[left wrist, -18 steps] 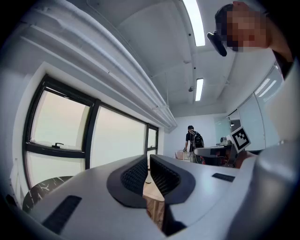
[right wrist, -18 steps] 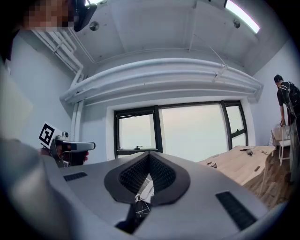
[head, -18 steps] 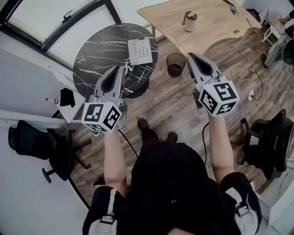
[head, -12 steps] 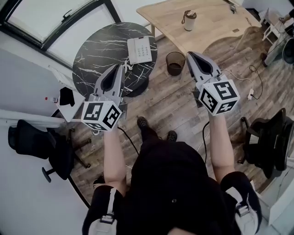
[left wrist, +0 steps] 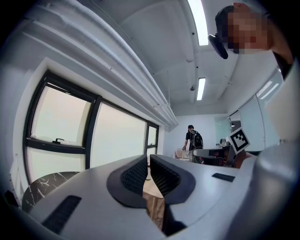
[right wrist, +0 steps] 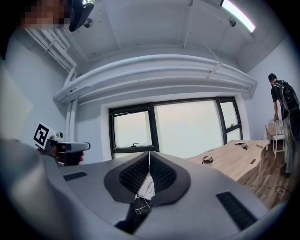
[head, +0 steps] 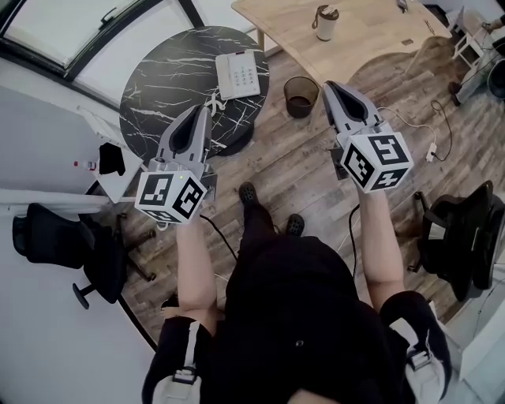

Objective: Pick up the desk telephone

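The white desk telephone [head: 240, 75] lies at the right edge of a round black marble table [head: 170, 79]. Both grippers are held out level above the floor, well short of the phone. My left gripper [head: 203, 111] is shut and empty, its tip over the table's near edge. My right gripper [head: 327, 85] is also shut and empty, to the right of the table, above a bin. In the right gripper view the phone [right wrist: 146, 186] shows through the slit below the closed pads. In the left gripper view the table [left wrist: 42, 185] lies low on the left.
A dark waste bin [head: 301, 95] stands on the wood floor between the round table and a wooden desk [head: 371, 43] that bears a cup [head: 323, 21]. Black office chairs [head: 55, 237] [head: 461, 245] flank me. Cables [head: 418, 130] trail at the right. A person [left wrist: 192, 138] stands far off.
The table, phone and floor have slid slightly up in the head view and my feet have shifted. Both grippers stay shut and held out as before.
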Available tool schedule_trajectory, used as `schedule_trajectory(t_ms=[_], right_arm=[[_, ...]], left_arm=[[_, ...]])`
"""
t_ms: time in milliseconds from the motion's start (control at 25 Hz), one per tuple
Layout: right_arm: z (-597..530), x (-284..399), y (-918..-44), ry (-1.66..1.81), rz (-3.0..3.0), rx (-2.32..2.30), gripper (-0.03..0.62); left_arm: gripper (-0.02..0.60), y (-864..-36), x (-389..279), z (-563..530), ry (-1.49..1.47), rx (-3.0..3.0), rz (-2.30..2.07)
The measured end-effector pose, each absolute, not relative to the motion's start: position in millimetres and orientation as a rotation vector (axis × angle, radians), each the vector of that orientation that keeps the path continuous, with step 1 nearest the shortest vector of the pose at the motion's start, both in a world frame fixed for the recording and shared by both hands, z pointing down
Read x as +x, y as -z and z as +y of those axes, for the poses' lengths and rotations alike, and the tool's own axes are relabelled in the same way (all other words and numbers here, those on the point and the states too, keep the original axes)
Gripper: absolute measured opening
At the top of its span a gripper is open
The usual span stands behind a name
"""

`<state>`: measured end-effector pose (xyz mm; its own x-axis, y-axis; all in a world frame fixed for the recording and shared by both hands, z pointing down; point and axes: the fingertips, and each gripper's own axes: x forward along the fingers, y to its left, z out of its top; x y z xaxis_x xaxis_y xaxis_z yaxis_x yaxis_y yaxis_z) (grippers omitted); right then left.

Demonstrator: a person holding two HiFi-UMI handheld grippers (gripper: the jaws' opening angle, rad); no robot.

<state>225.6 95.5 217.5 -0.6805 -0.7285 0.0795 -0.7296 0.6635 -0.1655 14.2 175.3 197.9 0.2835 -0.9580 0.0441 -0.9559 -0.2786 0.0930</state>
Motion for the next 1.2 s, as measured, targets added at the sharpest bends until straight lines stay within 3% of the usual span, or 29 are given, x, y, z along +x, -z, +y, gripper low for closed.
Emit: schedule_trajectory(t_ms=[1200], right_arm=[[-35.6,57.3,-243.4,-0.341,-2.672,1.389,0.032]], left_arm=[[0.032,-246.1,-152.6,-4.9,-0.013,2.528,-1.553]])
